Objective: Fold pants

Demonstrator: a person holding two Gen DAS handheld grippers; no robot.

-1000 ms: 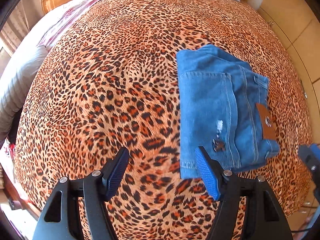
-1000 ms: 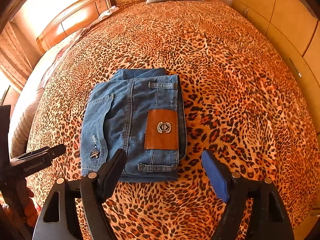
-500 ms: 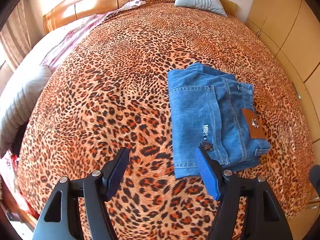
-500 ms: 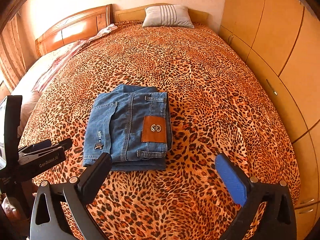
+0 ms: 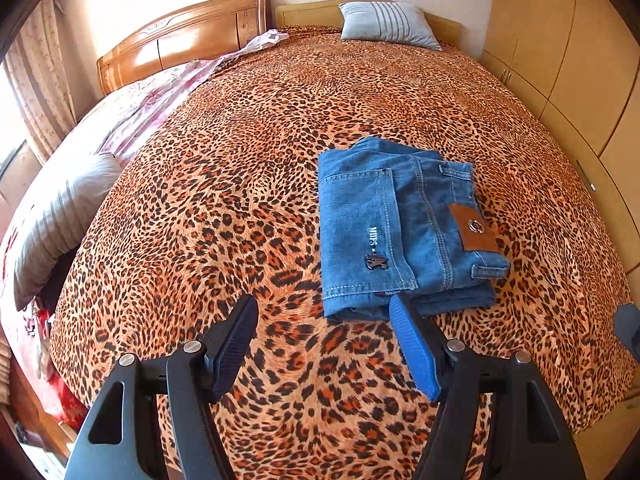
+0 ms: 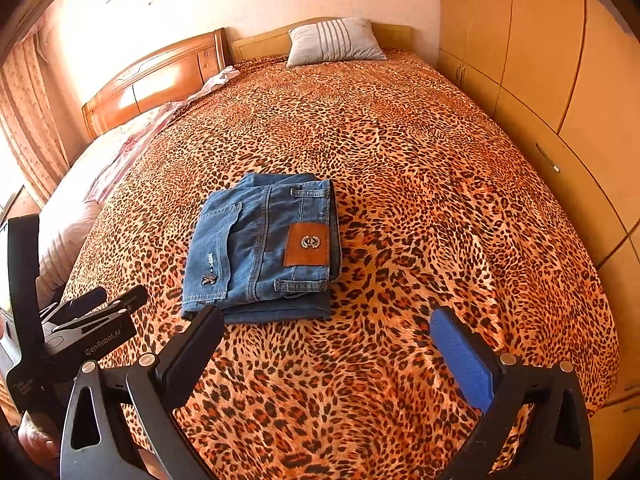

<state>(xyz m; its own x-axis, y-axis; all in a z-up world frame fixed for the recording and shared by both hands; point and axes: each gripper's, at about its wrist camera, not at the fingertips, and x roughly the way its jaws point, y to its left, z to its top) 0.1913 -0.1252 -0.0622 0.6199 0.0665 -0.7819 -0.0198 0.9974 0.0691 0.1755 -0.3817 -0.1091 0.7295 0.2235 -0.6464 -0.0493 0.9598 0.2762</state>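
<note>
Lying folded on the leopard-print bedspread (image 6: 400, 160), blue jeans (image 6: 260, 248), left gripper (image 5: 324, 332) jaws apart and empty, right gripper (image 6: 324, 344) just spread wide, nothing between.

Folded pants (image 6: 260, 248) on the bedspread (image 6: 420, 208), pillow (image 6: 334, 42) far behind at the headboard (image 6: 160, 76).

You have drawn both grippers back from the folded jeans (image 5: 404, 228). A second ago the jeans ran past your left gripper's (image 5: 324, 322) right fingertip; now they lie just beyond it. Your right gripper (image 6: 324, 334) spread its jaws wider early in that second, nothing between them, and the jeans now sit clear ahead of its left finger (image 6: 192, 356).
</note>
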